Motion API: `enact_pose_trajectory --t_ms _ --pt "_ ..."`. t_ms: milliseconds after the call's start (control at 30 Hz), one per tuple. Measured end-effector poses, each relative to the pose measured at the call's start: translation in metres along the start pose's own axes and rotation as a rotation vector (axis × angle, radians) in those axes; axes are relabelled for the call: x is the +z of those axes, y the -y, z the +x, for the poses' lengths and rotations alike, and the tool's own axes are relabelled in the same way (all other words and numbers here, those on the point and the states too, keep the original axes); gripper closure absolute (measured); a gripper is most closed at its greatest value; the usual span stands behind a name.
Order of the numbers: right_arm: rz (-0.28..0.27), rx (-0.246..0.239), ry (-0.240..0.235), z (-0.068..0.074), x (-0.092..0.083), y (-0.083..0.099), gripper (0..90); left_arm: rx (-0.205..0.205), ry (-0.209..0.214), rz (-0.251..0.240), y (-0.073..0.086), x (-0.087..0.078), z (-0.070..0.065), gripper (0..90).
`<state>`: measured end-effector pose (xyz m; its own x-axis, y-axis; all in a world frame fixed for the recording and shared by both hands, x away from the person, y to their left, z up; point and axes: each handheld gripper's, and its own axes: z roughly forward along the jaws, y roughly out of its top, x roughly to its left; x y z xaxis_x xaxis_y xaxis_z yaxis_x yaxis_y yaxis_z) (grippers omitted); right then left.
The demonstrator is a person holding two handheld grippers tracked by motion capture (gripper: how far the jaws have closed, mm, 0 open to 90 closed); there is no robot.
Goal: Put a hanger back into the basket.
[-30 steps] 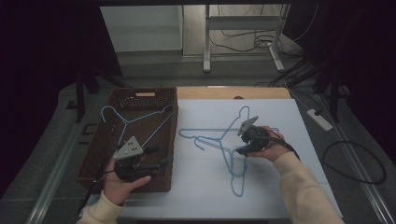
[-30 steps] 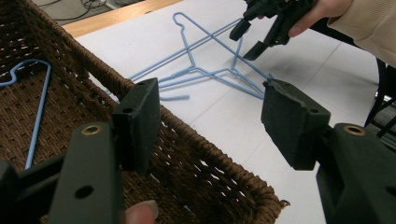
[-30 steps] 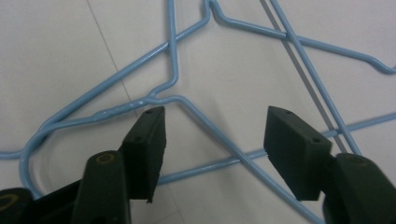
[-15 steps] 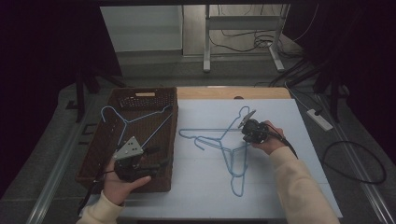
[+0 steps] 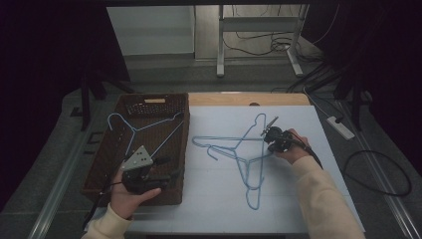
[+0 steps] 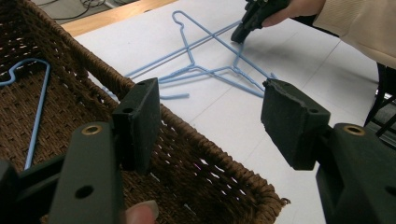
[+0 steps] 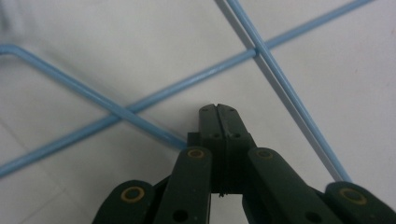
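The right gripper (image 5: 271, 133), right of centre in the high view, has its black jaws pressed together on a rod of one of the thin light-blue wire hangers (image 5: 239, 152) lying crossed on the white table sheet (image 5: 219, 199) in mid-frame; in the right gripper view the blue wire (image 7: 116, 109) runs in under the closed tips. At lower left the left gripper (image 5: 171, 169) hovers over the dark brown woven wicker basket (image 5: 149, 104), jaws spread wide with nothing between them, while another light-blue wire hanger (image 5: 137, 130) rests inside the basket.

Blue wire hanger (image 7: 140, 114) vanishing behind the closed jaws, grip unclear, wicker basket (image 6: 210, 154) cut by frame edges
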<state>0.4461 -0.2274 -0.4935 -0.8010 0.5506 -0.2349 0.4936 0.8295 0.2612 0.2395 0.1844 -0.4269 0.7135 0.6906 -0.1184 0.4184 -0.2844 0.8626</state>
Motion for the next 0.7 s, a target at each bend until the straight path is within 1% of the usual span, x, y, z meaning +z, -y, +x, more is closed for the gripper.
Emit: enact_pose_trajectory --t_ms 67,133,200,267,367,567,700 --pt "0.016 -0.003 -0.009 0.001 -0.002 0.003 90.0 0.0 0.0 0.0 0.0 0.0 0.0 37.8" --pt "0.019 -0.002 -0.019 0.004 -0.004 0.007 90.0 -0.001 0.0 0.0 0.0 0.0 0.0 37.8" --pt "0.027 0.004 -0.034 0.005 -0.006 0.01 90.0 0.0 0.0 0.001 0.0 0.0 0.0 37.8" --pt "0.048 0.017 -0.061 0.006 -0.009 0.013 90.0 0.001 0.001 0.001 0.0 0.0 0.0 37.8" --pt "0.065 0.021 -0.086 0.01 -0.012 0.019 90.0 -0.004 0.002 -0.002 0.0 0.0 0.0 37.9" --pt "0.057 0.059 -0.137 0.019 -0.021 0.038 90.0 -0.007 0.005 -0.003 0.0 0.0 0.0 37.9" --pt "0.042 0.069 -0.154 0.032 -0.027 0.051 90.0 -0.008 0.005 -0.003 0.0 0.0 0.0 37.9"
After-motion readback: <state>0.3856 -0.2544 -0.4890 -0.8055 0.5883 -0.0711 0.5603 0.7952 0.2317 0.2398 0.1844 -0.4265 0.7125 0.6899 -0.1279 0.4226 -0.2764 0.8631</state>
